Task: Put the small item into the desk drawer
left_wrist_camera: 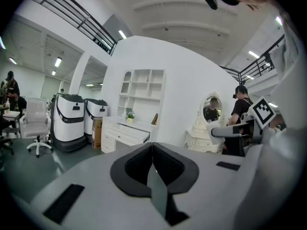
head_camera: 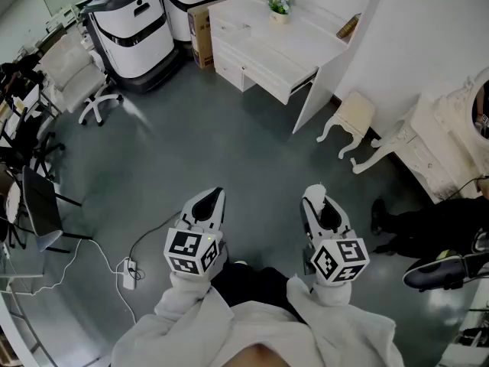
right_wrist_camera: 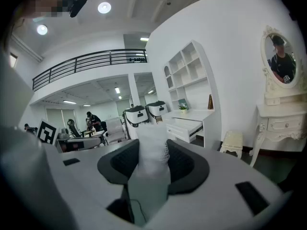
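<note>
Here, the white item [right_wrist_camera: 152, 145] stands clamped upright between the fingers [right_wrist_camera: 186, 166] of the right gripper [head_camera: 322, 202], its top poking past their tips, as a person carries it mid-room. The left gripper [head_camera: 208, 205] rides alongside, its fingers pressed together on nothing. Well ahead, across open grey floor [head_camera: 229, 151], the drawer [head_camera: 269, 69] of the white desk [head_camera: 263, 23] appears pulled out, so the step in hand looks like the carry, with the drop not yet begun. Done well, it calls for an even squeeze; the item looks soft and light, so a harder one should not be needed. A straight walk to the drawer front seems best, passing left of the stool [head_camera: 353, 117] and clear of the cable [head_camera: 149, 239] lying on the floor to the person's left. At the desk, the right gripper is best brought over the open drawer and lowered until the item sits inside before the fingers part, lest it catch the front edge and fall. The empty left gripper could draw the drawer wider if the gap proves tight.
</note>
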